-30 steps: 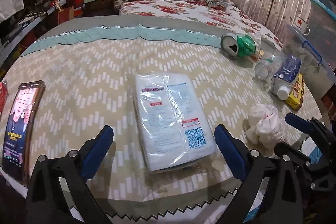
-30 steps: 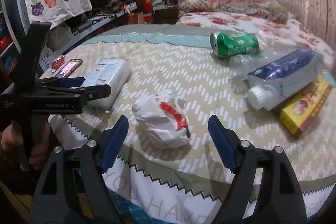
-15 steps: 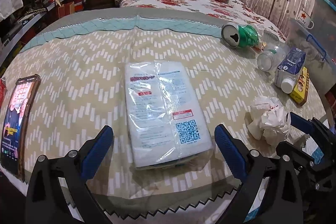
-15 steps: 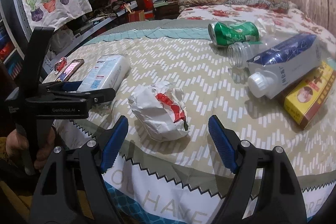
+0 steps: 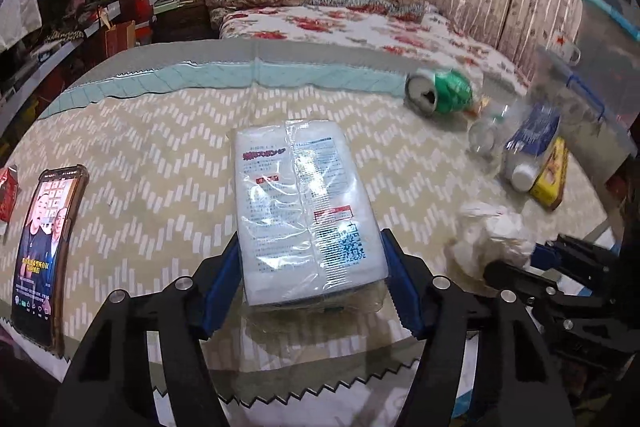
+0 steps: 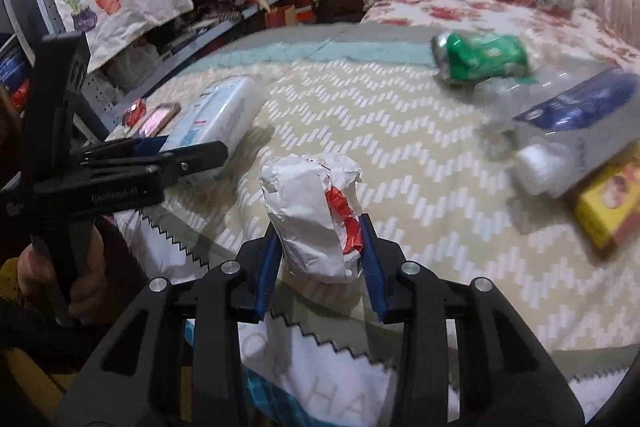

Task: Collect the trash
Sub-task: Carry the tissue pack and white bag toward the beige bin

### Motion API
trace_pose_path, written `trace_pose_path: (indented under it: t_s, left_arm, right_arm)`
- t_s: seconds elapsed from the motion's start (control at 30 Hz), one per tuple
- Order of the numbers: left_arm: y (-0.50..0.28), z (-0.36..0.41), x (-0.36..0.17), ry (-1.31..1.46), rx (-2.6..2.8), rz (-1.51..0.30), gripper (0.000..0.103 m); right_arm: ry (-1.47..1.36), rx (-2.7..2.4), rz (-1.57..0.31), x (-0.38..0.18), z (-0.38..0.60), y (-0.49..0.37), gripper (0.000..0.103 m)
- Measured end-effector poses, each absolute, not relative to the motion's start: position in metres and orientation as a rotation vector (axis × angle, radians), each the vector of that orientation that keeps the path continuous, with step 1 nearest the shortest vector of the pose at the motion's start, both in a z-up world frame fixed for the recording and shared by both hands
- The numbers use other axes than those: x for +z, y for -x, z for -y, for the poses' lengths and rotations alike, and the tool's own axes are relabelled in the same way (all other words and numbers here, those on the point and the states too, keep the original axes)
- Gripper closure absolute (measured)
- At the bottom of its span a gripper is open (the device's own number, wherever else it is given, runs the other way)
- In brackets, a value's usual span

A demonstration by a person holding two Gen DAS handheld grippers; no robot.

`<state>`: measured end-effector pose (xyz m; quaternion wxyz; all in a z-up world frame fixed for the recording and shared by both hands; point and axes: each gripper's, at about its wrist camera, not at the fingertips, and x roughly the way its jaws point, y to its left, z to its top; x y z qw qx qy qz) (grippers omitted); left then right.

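Both pairs of fingers have drawn in since the earlier frames, when they stood wide on either side of their targets. On the left gripper (image 5: 312, 283), the blue fingers (image 5: 222, 287) are closing around the near end of a white plastic-wrapped pack (image 5: 306, 207), which lies flat on the desk (image 5: 160, 163) with its long side running away from the camera; the pack sits squarely between the fingers, its sides right against both pads, so it looks gripped at that end. On the right gripper (image 6: 318, 259), the fingers (image 6: 268, 263) are closing on a crumpled white paper ball with red print (image 6: 316, 215); the ball stands between them near the front edge of the desk, and both pads press its lower sides while its top rises above the fingertips. From the right wrist view, the left gripper shows at the left edge, held in a hand (image 6: 82, 287), with the pack beyond it. Farther back on the zigzag-patterned cloth lie a dented green can (image 5: 440, 93) on its side, a clear bottle (image 5: 486, 135), a blue-and-white carton with a white cap (image 5: 532, 143) and a yellow box (image 5: 554, 175), all close together on the right and well apart from both grippers. A phone (image 5: 48, 251) with a lit screen rests near the left edge of the desk, with a small red packet (image 5: 8, 193) just beside it. A bed (image 5: 340, 23) with a floral cover stands beyond the desk.
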<state>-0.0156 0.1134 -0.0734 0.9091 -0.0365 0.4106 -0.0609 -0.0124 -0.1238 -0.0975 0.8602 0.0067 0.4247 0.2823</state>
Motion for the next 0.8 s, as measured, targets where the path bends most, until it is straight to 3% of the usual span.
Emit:
trace_pose_path:
  t_s: [0.37,0.7,0.8]
  left_arm:
    - [0.027,-0.09,-0.033,0.05,-0.204,-0.728,0.041]
    - [0.02,0.004,-0.093,-0.15,-0.445,-0.963,0.042]
    - [0.024,0.009,-0.081,-0.147,-0.46,-0.924,0.042]
  right_arm:
    - [-0.126,0.489,-0.87,-0.089,0.178,0.016,0.063]
    - [-0.192,0.385,-0.883,-0.097,0.228,0.033,0.063]
    - [-0.229,0.375,-0.858,-0.097,0.245,0.04,0.063]
